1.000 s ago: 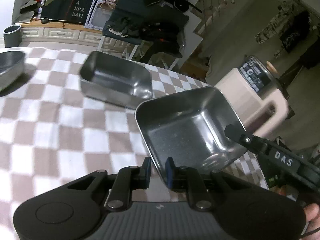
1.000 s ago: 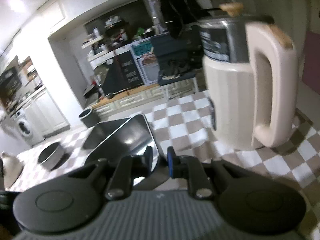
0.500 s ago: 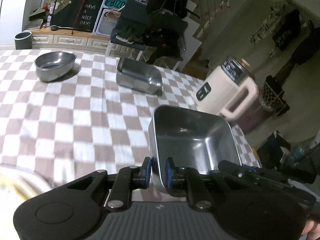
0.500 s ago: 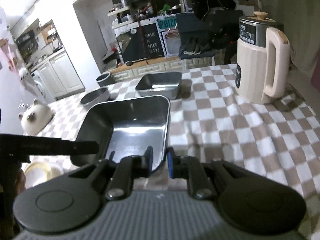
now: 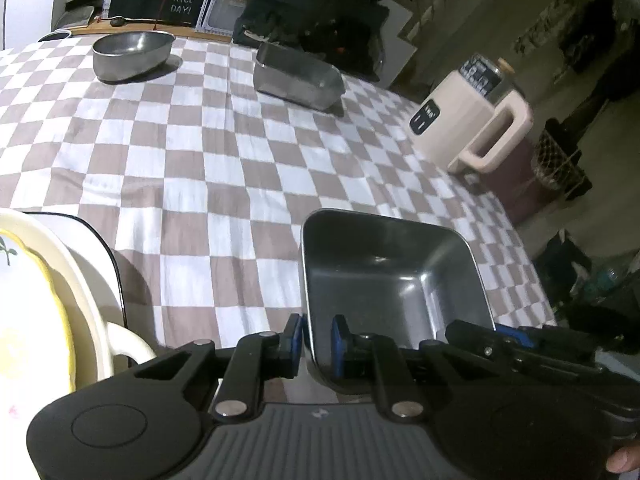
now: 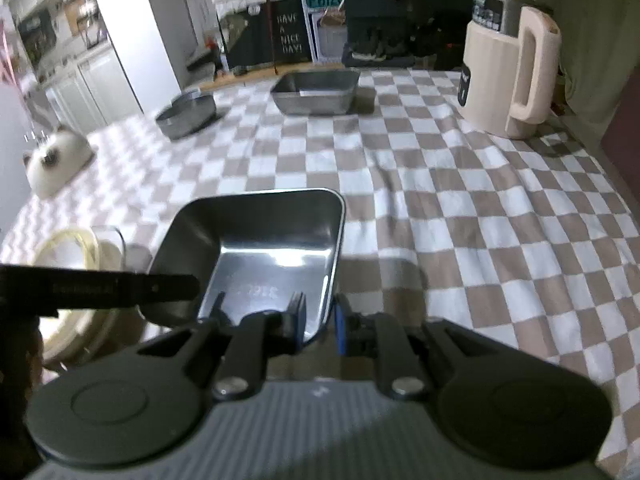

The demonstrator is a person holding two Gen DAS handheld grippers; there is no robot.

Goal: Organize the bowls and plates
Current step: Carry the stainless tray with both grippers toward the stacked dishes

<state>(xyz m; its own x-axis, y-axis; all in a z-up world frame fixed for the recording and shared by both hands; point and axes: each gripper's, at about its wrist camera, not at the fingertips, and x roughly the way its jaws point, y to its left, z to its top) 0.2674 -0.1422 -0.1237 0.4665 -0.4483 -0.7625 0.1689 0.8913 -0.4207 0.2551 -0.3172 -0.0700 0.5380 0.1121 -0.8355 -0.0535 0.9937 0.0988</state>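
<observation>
Carrying a square steel tray [image 5: 394,280] over the near edge of the bench [image 5: 224,152] is the step in hand, judged from how both tongs grip it. Seen from the left wrist, the left tongs [image 5: 316,338] are pinching the tray's near left wall, one blue pad inside and one outside, while the right tongs [image 5: 516,340] reach in at its near right corner. A cream plate with a yellow rim [image 5: 36,300] sits stacked on other light crockery at the near left corner of the bench. Toward the far edge stand a round steel bowl [image 5: 132,54] and a second steel tray [image 5: 298,76], well apart from each other, and a cream kettle [image 5: 472,120] stands by the right edge. Seen from the right wrist, the right tongs [image 6: 318,322] are pinching the tray's [image 6: 260,252] near right wall, and the left tongs [image 6: 120,288] come in as a dark bar at its left side. The cream crockery [image 6: 76,252] lies just beside the tray on the left; the bowl [image 6: 186,114], the far tray [image 6: 316,90] and the kettle [image 6: 508,64] are beyond. Whether the tray rests on the cloth or hangs just above it I cannot tell. The next move probably calls for choosing a resting place, perhaps nested with the far tray, and keeping the tray level between both grips until it is set down.
</observation>
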